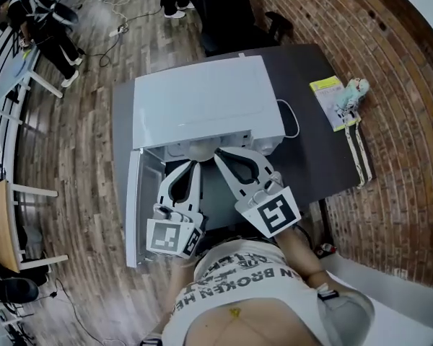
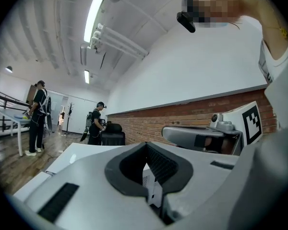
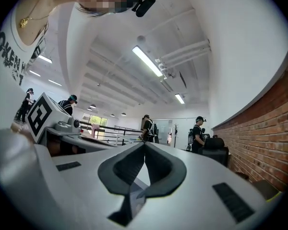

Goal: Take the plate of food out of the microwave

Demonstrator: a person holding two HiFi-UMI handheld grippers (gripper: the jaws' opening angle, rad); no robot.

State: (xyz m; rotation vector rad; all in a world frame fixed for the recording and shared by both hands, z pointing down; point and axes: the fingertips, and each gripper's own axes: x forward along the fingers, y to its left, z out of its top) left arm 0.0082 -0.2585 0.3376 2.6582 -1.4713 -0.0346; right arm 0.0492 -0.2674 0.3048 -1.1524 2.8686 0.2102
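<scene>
The person's shirt (image 1: 238,276) reads "BROKEN". Only the head view shows the white microwave (image 1: 202,99) on the dark table (image 1: 314,143). Its door (image 1: 133,207) is swung open, and what looks like the plate (image 1: 195,148) shows as a pale rim just inside. The left tongs (image 2: 146,144) and right tongs (image 3: 144,144) are each pinched together and empty, tips at the microwave's mouth.

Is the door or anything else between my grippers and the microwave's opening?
Nothing visible. The door hangs open at the left; the left gripper and right gripper reach the mouth of the microwave. The plate is hidden under its top.
</scene>
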